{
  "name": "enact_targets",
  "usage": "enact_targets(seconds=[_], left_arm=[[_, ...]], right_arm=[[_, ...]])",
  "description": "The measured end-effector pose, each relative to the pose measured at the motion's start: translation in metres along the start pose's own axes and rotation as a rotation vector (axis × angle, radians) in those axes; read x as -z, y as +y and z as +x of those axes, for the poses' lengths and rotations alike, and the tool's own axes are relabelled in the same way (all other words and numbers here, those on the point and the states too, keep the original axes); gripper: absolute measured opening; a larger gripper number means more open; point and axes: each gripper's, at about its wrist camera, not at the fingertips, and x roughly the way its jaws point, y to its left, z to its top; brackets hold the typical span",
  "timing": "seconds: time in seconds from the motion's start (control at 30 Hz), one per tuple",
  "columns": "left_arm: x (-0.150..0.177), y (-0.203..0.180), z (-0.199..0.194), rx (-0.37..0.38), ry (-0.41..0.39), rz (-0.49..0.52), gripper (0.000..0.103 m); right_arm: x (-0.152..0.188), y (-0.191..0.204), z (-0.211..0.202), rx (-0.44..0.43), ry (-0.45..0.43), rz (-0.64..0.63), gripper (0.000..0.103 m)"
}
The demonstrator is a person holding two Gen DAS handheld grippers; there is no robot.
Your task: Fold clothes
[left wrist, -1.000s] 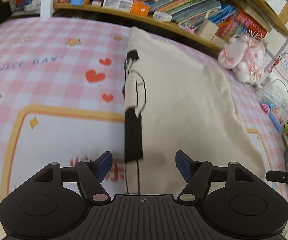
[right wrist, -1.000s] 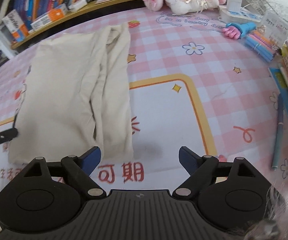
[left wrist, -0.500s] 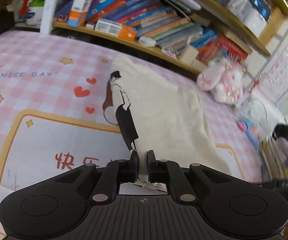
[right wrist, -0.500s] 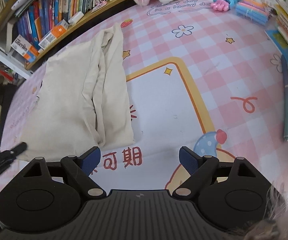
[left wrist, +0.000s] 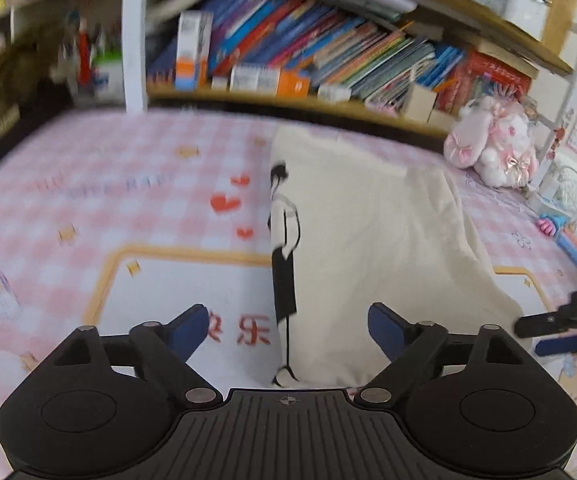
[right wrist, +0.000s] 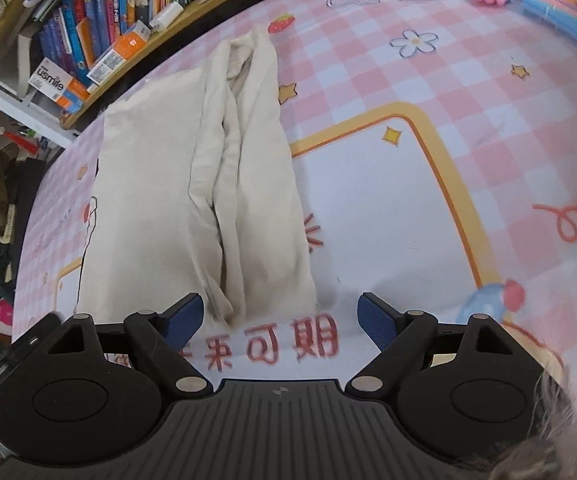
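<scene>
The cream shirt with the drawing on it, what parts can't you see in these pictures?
- Cream shirt, left wrist view: its near hem lies behind the left tool.
- Drawing: folded at the shirt's edge, so only a strip shows; in the right wrist view just a thin black line.
- Right wrist view: the near left corner sits behind the right tool.
- Mat lettering, left wrist view: too blurred to read.
</scene>
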Motion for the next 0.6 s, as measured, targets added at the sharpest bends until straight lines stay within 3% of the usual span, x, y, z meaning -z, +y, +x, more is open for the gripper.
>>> enact_targets(seconds=[0.1,0.17,0.2,0.27,0.47,0.6], left_arm=[[0.005,-0.013,-0.001,0.042,0.021,0.094,0.090],[0.008,-0.022,-0.001,0.070,0.034,0.157,0.090],[0.010,-0.027,-0.001,0.083,0.041,0.188,0.090],[0.016,-0.039,0.000,0.110,0.055,0.275,0.090],[0.046,-0.085,0.010,0.059,0.030,0.637,0.094],[0.062,-0.107,0.024,-0.046,-0.028,0.831,0.094]], right_arm=[[-0.003,0.018,0.006,0.056,0.011,-0.080,0.072],[-0.002,0.031,0.010,0.091,0.013,-0.157,0.047],[-0.002,0.036,0.012,0.101,0.015,-0.192,0.042],[-0.004,0.039,0.012,0.098,0.031,-0.191,0.020],[-0.015,0.042,-0.017,0.006,0.016,-0.120,0.014],[-0.023,0.052,-0.044,-0.092,-0.010,-0.104,0.013]])
